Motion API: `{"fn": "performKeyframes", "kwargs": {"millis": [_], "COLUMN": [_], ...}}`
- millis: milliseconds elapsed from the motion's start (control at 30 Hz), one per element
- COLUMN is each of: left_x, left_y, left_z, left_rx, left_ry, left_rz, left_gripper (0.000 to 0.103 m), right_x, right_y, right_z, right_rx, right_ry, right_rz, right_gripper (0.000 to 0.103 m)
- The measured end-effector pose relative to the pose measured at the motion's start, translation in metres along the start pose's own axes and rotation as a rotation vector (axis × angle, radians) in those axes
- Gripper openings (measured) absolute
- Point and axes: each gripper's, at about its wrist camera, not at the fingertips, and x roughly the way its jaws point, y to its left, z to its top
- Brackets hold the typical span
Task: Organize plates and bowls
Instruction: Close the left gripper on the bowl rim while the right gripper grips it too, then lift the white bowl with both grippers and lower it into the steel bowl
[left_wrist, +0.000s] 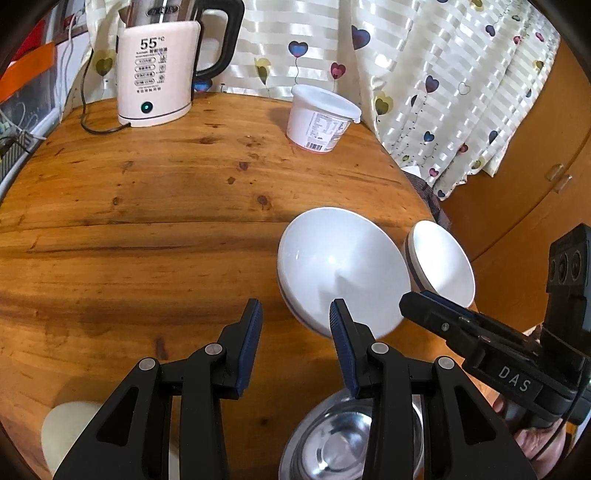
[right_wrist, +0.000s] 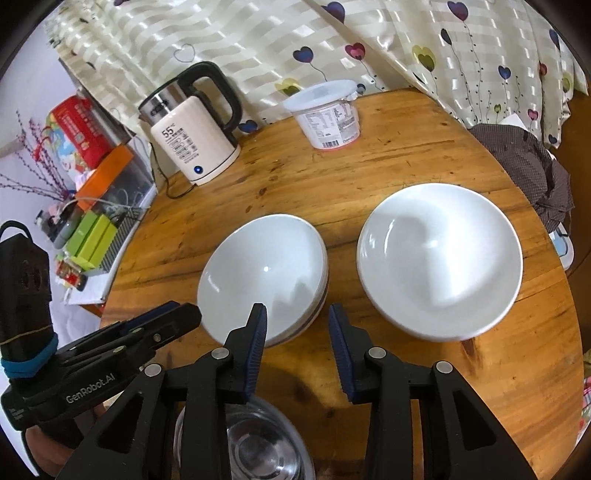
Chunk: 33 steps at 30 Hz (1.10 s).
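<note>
On the round wooden table (left_wrist: 147, 221) stand two white bowls. The nearer bowl (left_wrist: 340, 266) (right_wrist: 266, 273) has a purple stripe outside and looks stacked on another. The second white bowl (left_wrist: 443, 262) (right_wrist: 439, 258) sits to its right. A steel bowl (left_wrist: 340, 443) (right_wrist: 251, 443) lies under both grippers at the near edge. My left gripper (left_wrist: 294, 306) is open over bare wood, its right finger crossing the striped bowl's rim. My right gripper (right_wrist: 297, 308) is open just before that bowl's near rim, and its pads press on nothing.
A cream electric kettle (left_wrist: 155, 74) (right_wrist: 192, 140) with its cord and a lidded white tub (left_wrist: 321, 118) (right_wrist: 328, 114) stand at the table's back. A heart-print curtain hangs behind. A dark cloth (right_wrist: 528, 166) lies at the right edge and boxes (right_wrist: 92, 184) at the left. A pale round object (left_wrist: 70, 432) is at the near left.
</note>
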Motion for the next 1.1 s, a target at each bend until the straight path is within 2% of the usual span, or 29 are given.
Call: {"fn": "performKeyframes", "kwargs": {"millis": [233, 300, 433, 700, 1100], "left_x": [0.013, 0.016, 0.019, 0.025, 0.023], "left_y": [-0.001, -0.001, -0.002, 0.001, 0.001], "left_z": [0.006, 0.007, 0.007, 0.009, 0.009], "left_rx": [-0.006, -0.007, -0.005, -0.015, -0.012], "left_ry": [0.012, 0.014, 0.012, 0.019, 0.01], "left_rz": [-0.019, -0.022, -0.024, -0.024, -0.022], "left_gripper": [0.039, 0.034, 0.032, 0.026, 0.026], "right_x": [0.007, 0.009, 0.011, 0.019, 0.013], "right_y": [-0.007, -0.008, -0.007, -0.005, -0.001], "right_z": [0.003, 0.004, 0.005, 0.007, 0.008], "right_rx": [0.017, 0.023, 0.021, 0.02, 0.002], "right_ry": [0.008, 0.006, 0.01, 0.018, 0.004], "right_rz": [-0.007, -0.007, -0.003, -0.003, -0.01], "right_gripper": [0.026, 0.024, 0.022, 0.022, 0.021]}}
